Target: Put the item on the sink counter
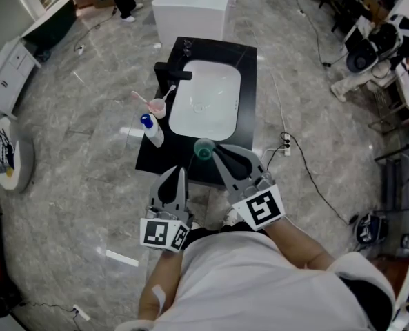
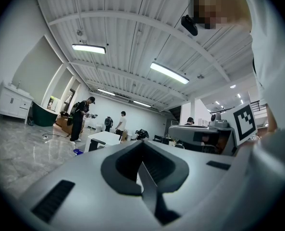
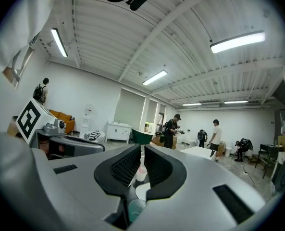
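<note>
A green cup (image 1: 204,148) is pinched by its rim at the tips of my right gripper (image 1: 214,152), just above the near edge of the black sink counter (image 1: 249,81). In the right gripper view the jaws of my right gripper (image 3: 142,147) stand shut on the green cup (image 3: 142,136). My left gripper (image 1: 181,172) hangs in front of the counter's near edge, left of the right one. The left gripper (image 2: 142,146) is shut with nothing between its jaws. A white basin (image 1: 205,100) fills the middle of the counter.
On the counter's left side stand a pink cup (image 1: 157,106) with a toothbrush, a blue-capped white bottle (image 1: 151,130) and a black faucet (image 1: 171,72). A white block (image 1: 190,9) stands beyond the counter. A power strip (image 1: 285,143) with a cable lies on the floor to the right.
</note>
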The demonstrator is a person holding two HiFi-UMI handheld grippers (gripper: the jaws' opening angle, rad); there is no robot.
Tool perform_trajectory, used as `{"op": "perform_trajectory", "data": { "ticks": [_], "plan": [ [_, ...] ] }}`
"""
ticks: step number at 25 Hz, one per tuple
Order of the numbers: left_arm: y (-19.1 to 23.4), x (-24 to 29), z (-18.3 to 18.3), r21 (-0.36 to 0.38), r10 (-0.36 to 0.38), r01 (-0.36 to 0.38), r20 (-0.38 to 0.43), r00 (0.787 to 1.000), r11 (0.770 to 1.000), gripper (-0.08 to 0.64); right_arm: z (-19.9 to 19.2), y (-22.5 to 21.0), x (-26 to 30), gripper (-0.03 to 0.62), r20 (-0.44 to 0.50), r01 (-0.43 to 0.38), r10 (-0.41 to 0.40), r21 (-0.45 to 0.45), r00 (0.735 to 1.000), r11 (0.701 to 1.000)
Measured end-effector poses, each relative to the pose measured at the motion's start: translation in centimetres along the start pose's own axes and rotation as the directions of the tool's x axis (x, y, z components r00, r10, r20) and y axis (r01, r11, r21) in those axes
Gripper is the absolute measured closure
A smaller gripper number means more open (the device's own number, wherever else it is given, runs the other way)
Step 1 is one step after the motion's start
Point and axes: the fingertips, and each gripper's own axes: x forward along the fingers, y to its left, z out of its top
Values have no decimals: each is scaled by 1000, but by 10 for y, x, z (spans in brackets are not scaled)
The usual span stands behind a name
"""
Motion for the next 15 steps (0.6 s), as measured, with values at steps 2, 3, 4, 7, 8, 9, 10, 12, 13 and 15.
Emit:
{"op": "perform_trajectory", "data": {
  "ticks": [2, 3, 4, 7, 8, 9, 10, 12, 13, 15],
  "plan": [
    [0, -1, 0, -1, 0, 0, -1, 1000, 1000, 557, 2, 0, -1, 543, 6, 4, -4, 6, 1000, 1000],
    [0, -1, -1, -1, 1, -1, -1, 1000, 1000, 557, 3, 0, -2, 543, 7, 5, -5, 8, 1000, 1000],
    [0, -1, -1, -2, 2, -2, -3, 1000, 1000, 557, 4, 0, -2, 543, 10, 6, -6, 8, 1000, 1000],
    [-1, -2, 0, -3, 3, -3, -2, 1000, 1000, 557, 7, 1, -2, 543, 16, 3, -3, -1, 1000, 1000],
    [-1, -2, 1, -3, 4, -4, -1, 1000, 1000, 557, 7, 1, -3, 543, 15, 2, -2, -3, 1000, 1000],
    [-1, -3, 1, -4, 4, -4, -1, 1000, 1000, 557, 7, 2, -4, 543, 14, 2, -2, -3, 1000, 1000],
    [-2, -4, 1, -4, 4, -4, -1, 1000, 1000, 557, 8, 2, -4, 543, 15, 1, -1, -3, 1000, 1000],
    [-2, -4, 0, -5, 6, -6, -3, 1000, 1000, 557, 8, 3, -5, 545, 17, 0, 0, -2, 1000, 1000],
    [-2, -5, 0, -5, 7, -7, -4, 1000, 1000, 557, 8, 4, -6, 545, 16, -2, 2, 0, 1000, 1000],
    [-2, -5, -2, -5, 8, -8, -6, 1000, 1000, 557, 7, 5, -6, 546, 12, -7, 7, 3, 1000, 1000]
  ]
}}
